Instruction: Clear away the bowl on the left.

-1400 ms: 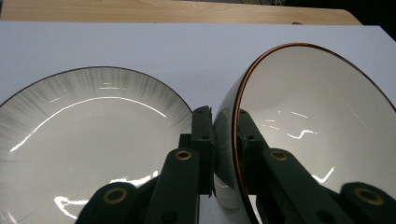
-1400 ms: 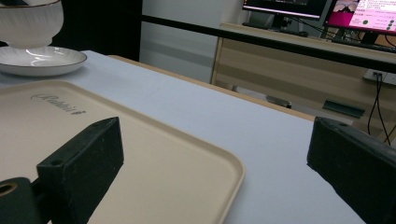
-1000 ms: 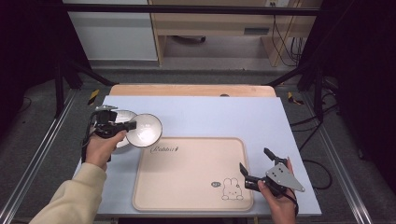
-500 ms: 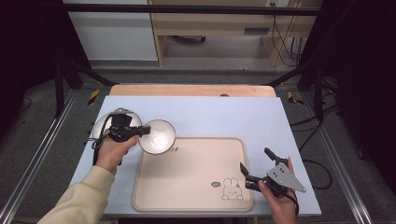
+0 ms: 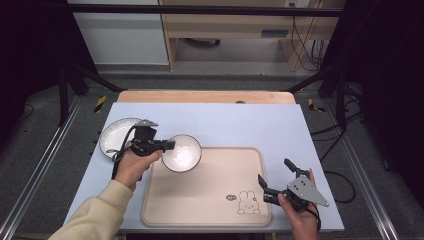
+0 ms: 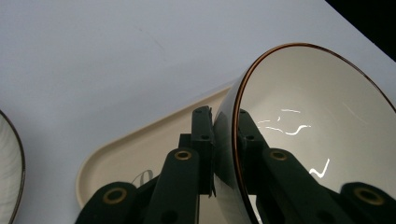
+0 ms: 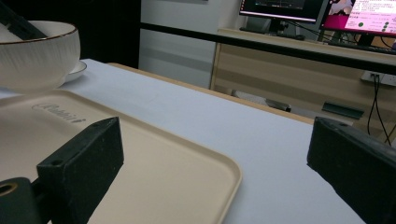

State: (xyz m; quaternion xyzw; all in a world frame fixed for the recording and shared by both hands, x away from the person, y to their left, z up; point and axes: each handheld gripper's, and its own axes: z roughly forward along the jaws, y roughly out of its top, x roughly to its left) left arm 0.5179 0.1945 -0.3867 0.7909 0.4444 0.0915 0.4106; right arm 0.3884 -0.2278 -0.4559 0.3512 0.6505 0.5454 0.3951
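Ceramic bowl [image 5: 183,152]: carried rightward off the plate [image 5: 114,135] since a second ago; now over the far-left corner of the tray [image 5: 210,205].
Task meaning: transfer to tray under way; set-down pending.
Left gripper [image 5: 167,145]: clamped on bowl rim, one jaw inside, one outside.
Right gripper [image 5: 274,181]: jaws wide apart, holding nothing, near-right tray edge.

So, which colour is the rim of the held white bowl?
Brown, on the white ceramic bowl; clearest in left gripper view.

The tray [image 7: 154,154] bears raised lettering, perhaps "Rabbit", too blurred to confirm.
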